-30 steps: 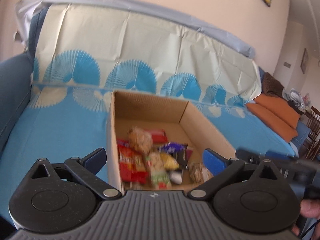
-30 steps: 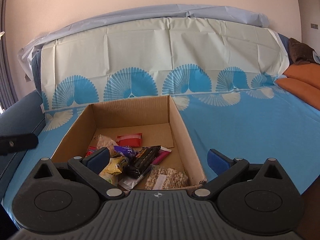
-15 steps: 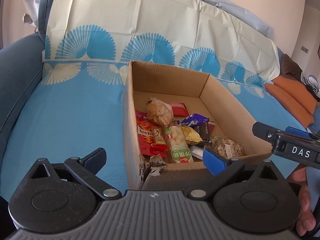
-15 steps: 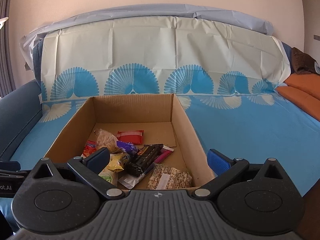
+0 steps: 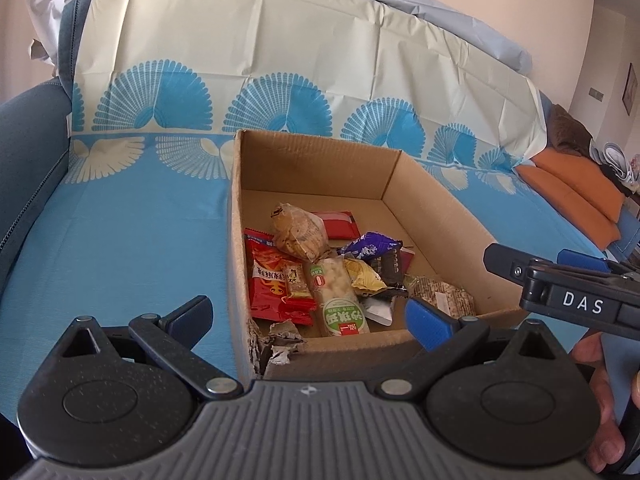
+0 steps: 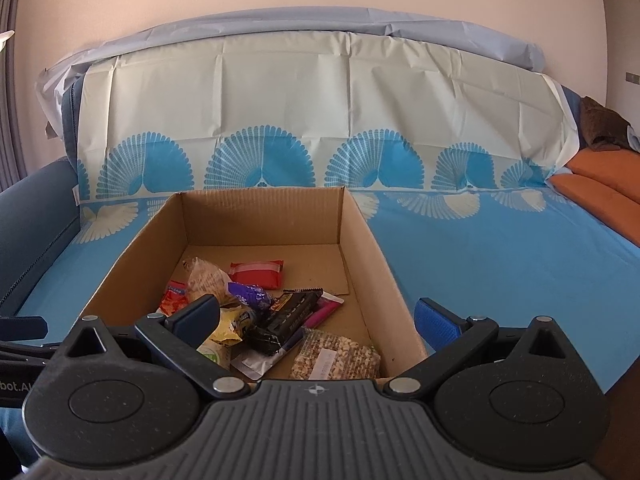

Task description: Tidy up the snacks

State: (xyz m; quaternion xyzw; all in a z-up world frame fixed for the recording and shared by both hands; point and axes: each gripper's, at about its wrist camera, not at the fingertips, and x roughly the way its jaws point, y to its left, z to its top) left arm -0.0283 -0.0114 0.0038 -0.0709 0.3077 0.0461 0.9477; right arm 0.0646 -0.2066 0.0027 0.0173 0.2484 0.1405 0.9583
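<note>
An open cardboard box (image 5: pixel 428 188) (image 6: pixel 260 216) sits on a blue sofa cover and holds several wrapped snacks: a red packet (image 5: pixel 266 280), a clear cookie bag (image 5: pixel 300 232), a green-labelled rice bar (image 5: pixel 340 300), a purple wrapper (image 5: pixel 372 246), a black bar (image 6: pixel 288 316), a granola bar (image 6: pixel 336 356), and a red pack (image 6: pixel 258 272). My left gripper (image 5: pixel 308 316) is open and empty at the box's near edge. My right gripper (image 6: pixel 316 316) is open and empty over the box's near right corner; it also shows in the left wrist view (image 5: pixel 560 276).
The sofa seat (image 5: pixel 120 248) is covered in blue cloth, the backrest in cream sheet with blue fan prints (image 6: pixel 320 92). A blue armrest (image 5: pixel 28 140) stands at the left. Orange cushions (image 5: pixel 572 192) lie at the right. The box's near left corner is torn (image 5: pixel 276 340).
The left wrist view has swung down and closer, bringing the box interior into full view. The right gripper has shifted slightly nearer the box. Both grippers stay open.
</note>
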